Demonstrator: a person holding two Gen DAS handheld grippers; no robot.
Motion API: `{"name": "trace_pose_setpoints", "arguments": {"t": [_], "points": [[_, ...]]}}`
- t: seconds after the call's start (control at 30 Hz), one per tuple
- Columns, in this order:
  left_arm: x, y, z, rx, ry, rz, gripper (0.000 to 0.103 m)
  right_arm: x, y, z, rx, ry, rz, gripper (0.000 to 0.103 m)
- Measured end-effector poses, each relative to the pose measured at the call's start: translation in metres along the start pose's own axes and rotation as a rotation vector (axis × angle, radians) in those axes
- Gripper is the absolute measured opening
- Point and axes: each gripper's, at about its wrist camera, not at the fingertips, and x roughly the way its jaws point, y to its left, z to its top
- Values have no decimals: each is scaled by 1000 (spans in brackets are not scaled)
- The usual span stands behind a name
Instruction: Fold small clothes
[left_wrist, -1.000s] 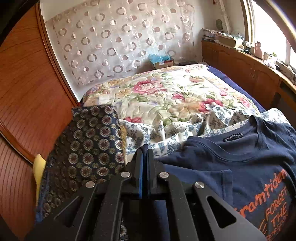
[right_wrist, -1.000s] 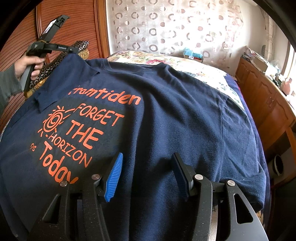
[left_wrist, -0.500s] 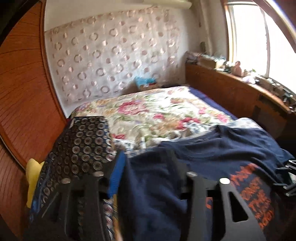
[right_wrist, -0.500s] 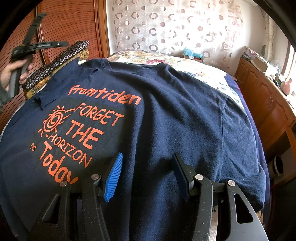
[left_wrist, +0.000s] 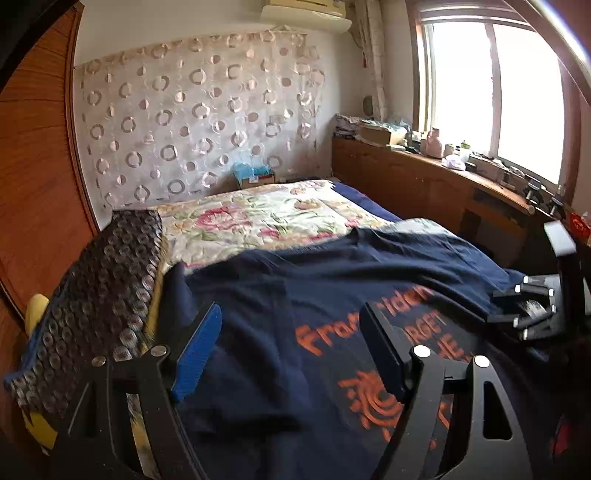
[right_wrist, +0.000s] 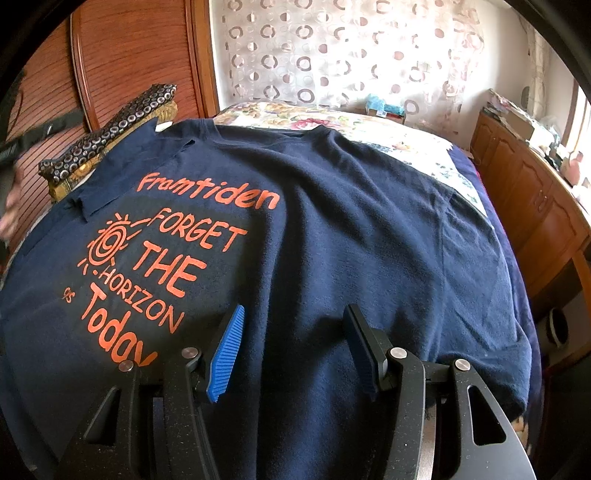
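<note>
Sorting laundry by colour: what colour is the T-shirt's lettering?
Orange, on the navy T-shirt; the lettering is clearest in the right wrist view.

Both claws stand with jaws apart over the navy T-shirt (right_wrist: 332, 221), nothing between their fingers: left claw (left_wrist: 291, 354) near the bed's left edge, right claw (right_wrist: 291, 350) at the near edge. Along the left edge a patterned cushion (left_wrist: 103, 295) rises against the wooden panel (right_wrist: 129, 55), closing that side. The flowered quilt (left_wrist: 258, 218) toward the head lies flat and open. A wooden cabinet (right_wrist: 535, 206) bounds the right edge.
</note>
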Motion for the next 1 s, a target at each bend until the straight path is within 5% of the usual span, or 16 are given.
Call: {"name": "trace_pose_setpoints", "arguments": {"t": [0.37,1.0], "points": [[-4,-27,-39,-17,59,-18,78,-45,-71,-11,138,-91,-135,57],[-11,-54,-50,-14,68,-55,78,-15,-123,-18,276,25,-161,57]]}}
